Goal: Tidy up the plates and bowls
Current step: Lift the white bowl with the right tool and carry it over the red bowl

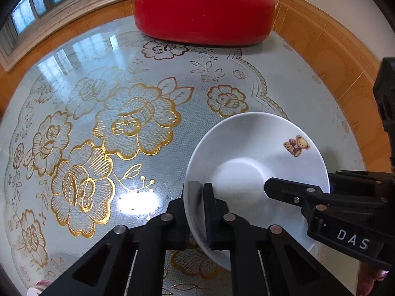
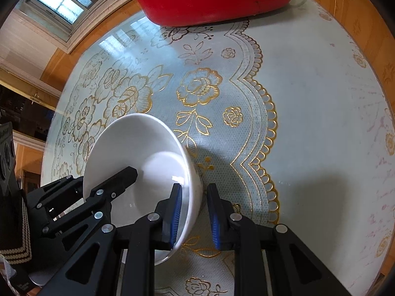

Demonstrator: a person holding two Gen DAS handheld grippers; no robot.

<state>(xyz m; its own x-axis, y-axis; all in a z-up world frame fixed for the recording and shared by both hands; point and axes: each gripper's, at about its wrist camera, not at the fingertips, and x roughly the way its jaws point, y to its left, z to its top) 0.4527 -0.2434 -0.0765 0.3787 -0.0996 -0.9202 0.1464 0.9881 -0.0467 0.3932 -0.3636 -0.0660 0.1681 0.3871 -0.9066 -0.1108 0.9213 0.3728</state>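
Observation:
A white bowl (image 1: 246,157) with a small teddy-bear print is held tilted above the table. My left gripper (image 1: 197,212) is shut on its near-left rim, one finger inside and one outside. My right gripper (image 2: 193,212) straddles the opposite rim of the same bowl (image 2: 133,143), its left blue pad inside against the wall, its right pad a little apart from the outside. The right gripper also shows in the left wrist view (image 1: 296,194), reaching into the bowl from the right.
A round glass table (image 1: 74,74) with a gold flower-patterned cloth lies below. A large red appliance (image 1: 202,12) with a dark lid stands at the far edge. Orange tiled floor (image 1: 345,61) surrounds the table. A window (image 2: 64,2) is at the far left.

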